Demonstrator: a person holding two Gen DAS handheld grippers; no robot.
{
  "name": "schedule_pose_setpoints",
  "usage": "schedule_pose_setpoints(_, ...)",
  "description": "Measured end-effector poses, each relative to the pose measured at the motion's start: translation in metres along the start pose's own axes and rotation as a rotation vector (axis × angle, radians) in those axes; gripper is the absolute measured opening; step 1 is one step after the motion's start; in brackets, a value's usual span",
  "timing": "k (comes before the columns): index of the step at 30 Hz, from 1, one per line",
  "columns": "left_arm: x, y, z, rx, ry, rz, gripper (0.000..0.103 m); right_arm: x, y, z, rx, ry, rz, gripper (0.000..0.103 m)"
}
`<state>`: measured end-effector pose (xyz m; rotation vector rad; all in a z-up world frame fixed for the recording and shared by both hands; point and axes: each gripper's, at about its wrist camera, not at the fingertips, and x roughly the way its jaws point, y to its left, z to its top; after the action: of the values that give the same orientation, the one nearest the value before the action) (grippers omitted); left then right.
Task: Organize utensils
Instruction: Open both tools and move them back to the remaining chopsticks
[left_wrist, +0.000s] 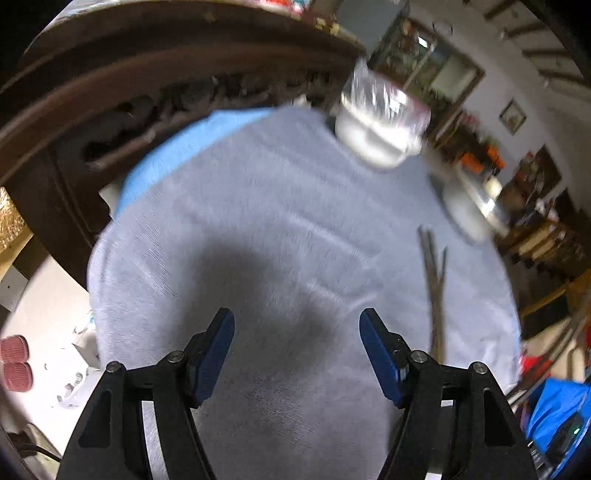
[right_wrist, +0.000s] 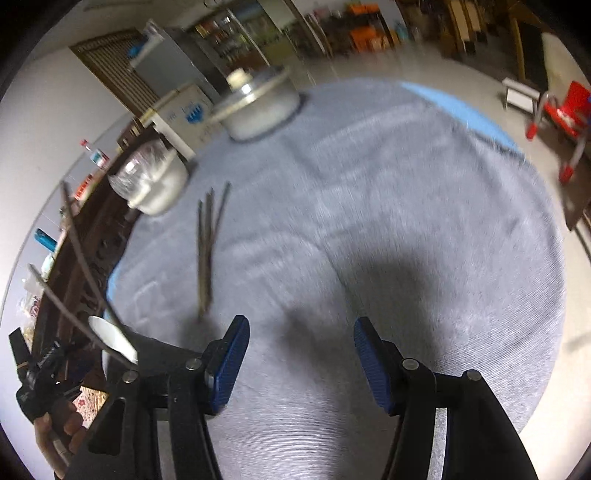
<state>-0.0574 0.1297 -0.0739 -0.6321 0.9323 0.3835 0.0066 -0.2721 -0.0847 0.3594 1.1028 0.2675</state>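
Left wrist view: the left gripper (left_wrist: 297, 334) has its blue pads spread wide with nothing between them, only the grey tablecloth (left_wrist: 258, 206) below. To its right the chopsticks (left_wrist: 435, 291) lie loose in a bundle on the cloth, tips fanning apart at the far end. Farther back stands a white bowl (left_wrist: 373, 142) covered in clear plastic wrap, and at the right edge a lidded pot (left_wrist: 467, 216).

In the right wrist view the same chopsticks (right_wrist: 207, 251) lie left of the right gripper (right_wrist: 301, 341), whose jaws are likewise spread and empty; the wrapped bowl (right_wrist: 155, 184) and the pot (right_wrist: 258, 107) sit beyond them.

The sticks look thin, stiff and light, and probably smooth enough to roll or slide apart under a pinch. The soft cloth should let a pad slip under them. Gripping across the middle of the bundle, where they lie closest, seems safest; the splayed tips would likely scatter.
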Motion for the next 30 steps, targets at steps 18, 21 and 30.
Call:
schedule_pose_setpoints(18,0.085,-0.060,0.023,0.245,0.063,0.065,0.071,0.095,0.044,0.084,-0.170,0.198,-0.087,0.063)
schedule_pose_setpoints(21,0.094,-0.060,0.024,0.259,0.065,0.069,0.071,0.116,0.070,0.107,-0.216,0.216,-0.094,0.063)
schedule_pose_setpoints(30,0.103,-0.065,0.025,0.322,0.026,0.098,0.071,0.187,0.143,0.157,-0.282,0.309,-0.079,0.057)
